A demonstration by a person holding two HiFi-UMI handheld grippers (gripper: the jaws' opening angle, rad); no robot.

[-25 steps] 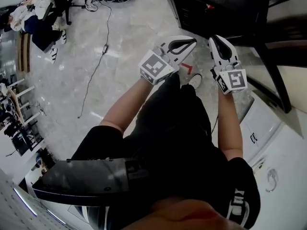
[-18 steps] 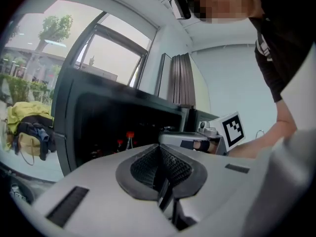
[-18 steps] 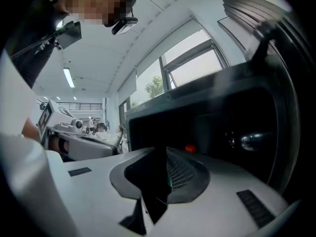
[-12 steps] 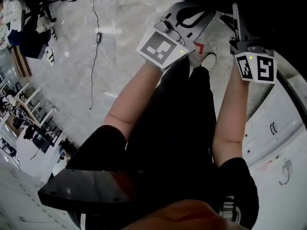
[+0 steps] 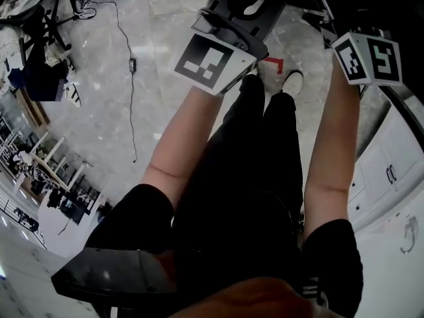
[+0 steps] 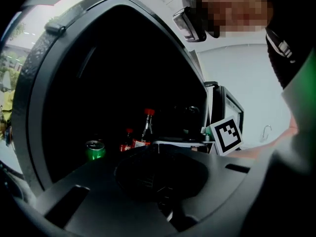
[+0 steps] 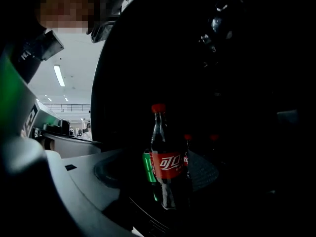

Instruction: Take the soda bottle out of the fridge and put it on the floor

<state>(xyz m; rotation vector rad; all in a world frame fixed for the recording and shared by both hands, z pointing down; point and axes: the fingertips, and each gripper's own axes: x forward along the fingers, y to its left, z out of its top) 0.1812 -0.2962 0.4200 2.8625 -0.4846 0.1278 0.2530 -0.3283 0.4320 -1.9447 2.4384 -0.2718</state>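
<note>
Right claw (image 7: 157,194): jaws spread wide, and they have just been opening. Nothing is gripped.

The soda bottle (image 7: 165,157) has a red cap and a red label. It stands upright on a shelf (image 7: 148,221) inside the dark fridge (image 6: 37,73), in line with the gap between these jaws. No pad is seen pressing on it.

A green can (image 7: 146,168) sits just behind the bottle on its left. A smaller red-capped bottle (image 7: 187,152) sits behind it on its right.

Left claw (image 6: 160,154): jaws together, empty, pointed into the fridge opening toward the same shelf.

Head view: both forearms (image 5: 179,138) reach forward to the fridge. The floor (image 5: 99,131) is pale marble, and a cable (image 5: 126,65) runs across it. The bottle is not yet on the floor.
</note>
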